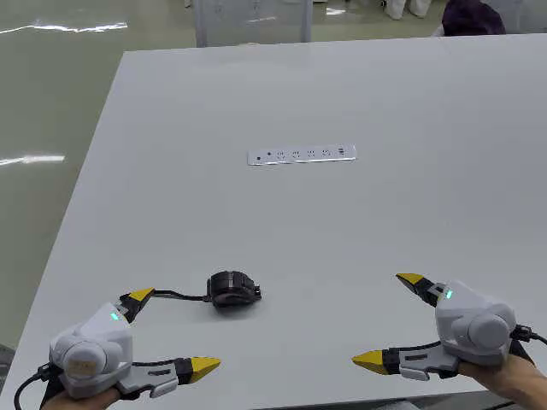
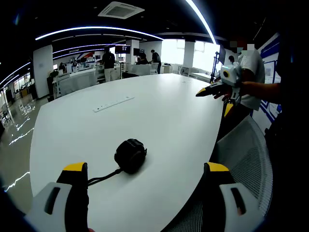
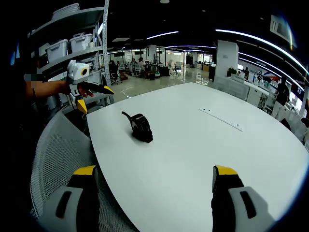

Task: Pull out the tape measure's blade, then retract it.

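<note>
Open-plan workshop space with shelving and desks surrounds a broad white tabletop, bare but for a white power strip near its middle and the small black round-cased tape measure. The tape measure lies close to the near edge, toward the left near corner, its blade fully inside the case. A thin black wrist strap trails from it along the near edge, so the long axis runs roughly parallel to that edge.

The left hand-held gripper hovers at the left near corner, jaws spread and empty. The tape measure sits just ahead of it, between the lines of its two jaws, and the strap end reaches almost to one yellow tip. The right hand-held gripper is also spread and empty, well apart toward the right near corner.

The left is clearly nearer, and likely the one to pin the case. Where the blade's hook sits cannot be made out.
</note>
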Motion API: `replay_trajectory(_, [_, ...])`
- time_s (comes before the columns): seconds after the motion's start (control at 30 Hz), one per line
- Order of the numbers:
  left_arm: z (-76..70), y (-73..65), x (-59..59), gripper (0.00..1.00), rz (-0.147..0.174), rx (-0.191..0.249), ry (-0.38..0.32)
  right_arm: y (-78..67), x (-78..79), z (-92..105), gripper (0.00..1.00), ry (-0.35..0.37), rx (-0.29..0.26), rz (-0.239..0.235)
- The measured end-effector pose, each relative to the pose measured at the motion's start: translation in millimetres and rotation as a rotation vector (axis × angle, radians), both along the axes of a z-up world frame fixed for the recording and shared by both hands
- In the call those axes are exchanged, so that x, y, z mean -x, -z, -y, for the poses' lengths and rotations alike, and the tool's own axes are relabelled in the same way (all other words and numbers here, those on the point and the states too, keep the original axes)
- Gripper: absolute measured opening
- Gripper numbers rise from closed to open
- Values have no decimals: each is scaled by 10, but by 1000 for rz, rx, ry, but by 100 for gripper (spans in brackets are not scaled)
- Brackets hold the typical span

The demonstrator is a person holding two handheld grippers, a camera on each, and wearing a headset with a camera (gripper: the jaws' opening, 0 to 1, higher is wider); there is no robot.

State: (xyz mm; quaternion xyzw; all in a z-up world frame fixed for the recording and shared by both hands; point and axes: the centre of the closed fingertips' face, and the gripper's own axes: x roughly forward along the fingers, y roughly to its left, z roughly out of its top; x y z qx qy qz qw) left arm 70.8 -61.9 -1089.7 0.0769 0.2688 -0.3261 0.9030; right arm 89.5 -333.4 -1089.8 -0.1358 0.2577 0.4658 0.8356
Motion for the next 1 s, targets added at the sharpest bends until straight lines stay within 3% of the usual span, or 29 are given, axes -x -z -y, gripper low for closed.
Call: replay_trajectory(1.0, [-20,13,-33,99,0,-9,0,32,-24,6,99,-21,8,-7])
